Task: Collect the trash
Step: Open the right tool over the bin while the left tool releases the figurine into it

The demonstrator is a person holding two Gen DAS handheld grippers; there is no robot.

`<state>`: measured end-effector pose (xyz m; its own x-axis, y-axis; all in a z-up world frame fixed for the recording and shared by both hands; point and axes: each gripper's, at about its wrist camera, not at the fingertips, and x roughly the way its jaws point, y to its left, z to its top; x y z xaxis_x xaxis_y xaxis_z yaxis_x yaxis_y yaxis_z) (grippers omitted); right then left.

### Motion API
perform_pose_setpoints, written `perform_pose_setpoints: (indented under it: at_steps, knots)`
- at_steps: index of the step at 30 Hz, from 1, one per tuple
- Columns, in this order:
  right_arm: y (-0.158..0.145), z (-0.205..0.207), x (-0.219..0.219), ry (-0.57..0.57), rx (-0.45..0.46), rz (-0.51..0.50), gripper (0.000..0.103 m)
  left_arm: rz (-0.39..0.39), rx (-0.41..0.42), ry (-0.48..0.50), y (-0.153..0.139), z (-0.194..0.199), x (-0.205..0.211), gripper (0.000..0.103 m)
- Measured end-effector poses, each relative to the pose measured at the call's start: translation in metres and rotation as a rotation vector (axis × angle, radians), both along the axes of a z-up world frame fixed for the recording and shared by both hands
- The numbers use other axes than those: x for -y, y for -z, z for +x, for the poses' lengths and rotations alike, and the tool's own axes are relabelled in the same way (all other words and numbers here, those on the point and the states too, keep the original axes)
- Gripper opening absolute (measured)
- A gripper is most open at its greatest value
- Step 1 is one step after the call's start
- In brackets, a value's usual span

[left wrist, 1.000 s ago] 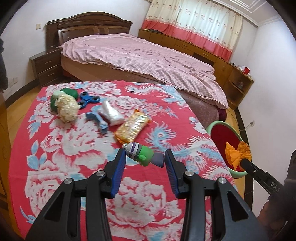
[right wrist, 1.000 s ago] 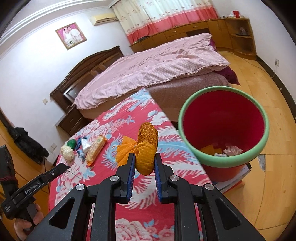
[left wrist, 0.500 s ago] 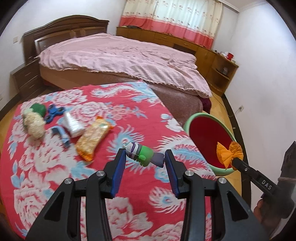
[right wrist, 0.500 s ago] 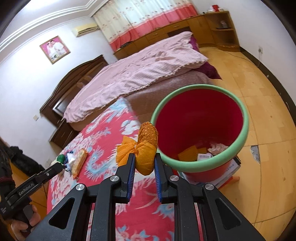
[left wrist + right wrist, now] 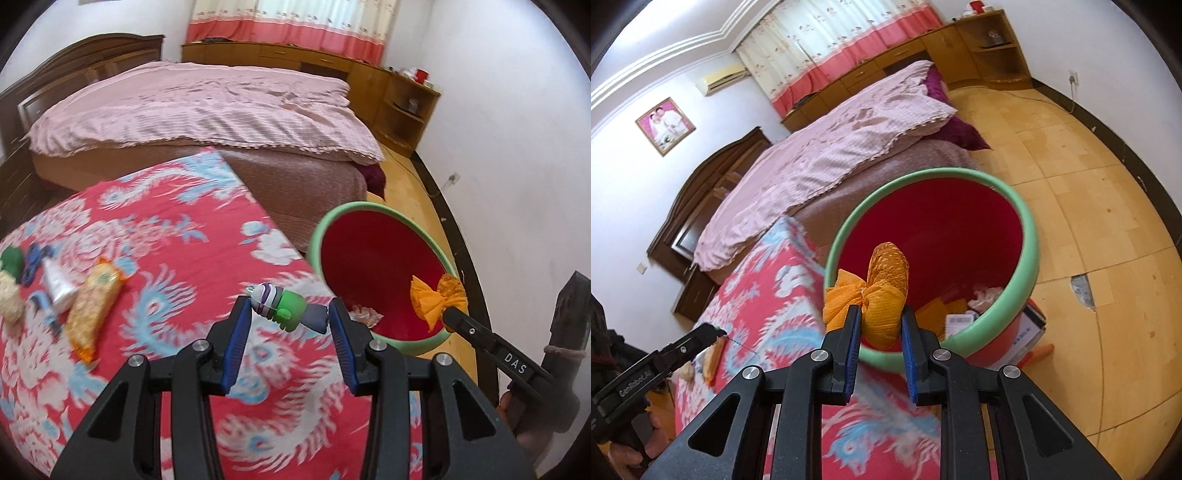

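Observation:
My left gripper (image 5: 288,310) is shut on a green, purple and white toy-like piece of trash (image 5: 286,308), held above the red floral table (image 5: 166,240) near its right edge. My right gripper (image 5: 881,321) is shut on an orange net wrapper (image 5: 884,295) and holds it over the near rim of the red bin with the green rim (image 5: 1030,236). The bin (image 5: 321,236) stands on the floor beside the table and holds some paper scraps (image 5: 960,317). The orange wrapper also shows in the left wrist view (image 5: 436,299).
On the table's left lie a yellow snack packet (image 5: 92,302), a white tube (image 5: 59,284), a blue spinner (image 5: 35,258), a green ball (image 5: 11,258) and a pale crumpled lump (image 5: 9,299). A bed with a pink cover (image 5: 203,110) stands behind. A box (image 5: 1030,332) lies by the bin.
Both grippers have moved right towards the bin with their loads. The orange wrapper now hangs over the bin's near rim, and the left gripper is near the table's right edge.

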<state>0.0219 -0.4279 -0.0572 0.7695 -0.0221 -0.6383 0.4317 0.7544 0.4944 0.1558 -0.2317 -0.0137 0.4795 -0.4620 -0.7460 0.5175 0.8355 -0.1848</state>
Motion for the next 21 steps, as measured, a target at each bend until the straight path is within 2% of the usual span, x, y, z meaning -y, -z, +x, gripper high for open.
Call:
perform_pose_setpoints:
  at_steps: [7,14,21]
  knots:
    - [0.006,0.004,0.014,0.033,-0.014,-0.016,0.027,0.018,-0.019,0.064,0.012,0.003,0.036,0.043]
    - [0.009,0.002,0.024,0.061,-0.006,-0.021,0.027,0.030,-0.032,0.104,0.020,0.006,0.056,0.044]
    - [0.008,-0.003,0.034,0.104,0.014,-0.015,0.033,0.040,-0.038,0.150,0.028,0.007,0.076,0.044]
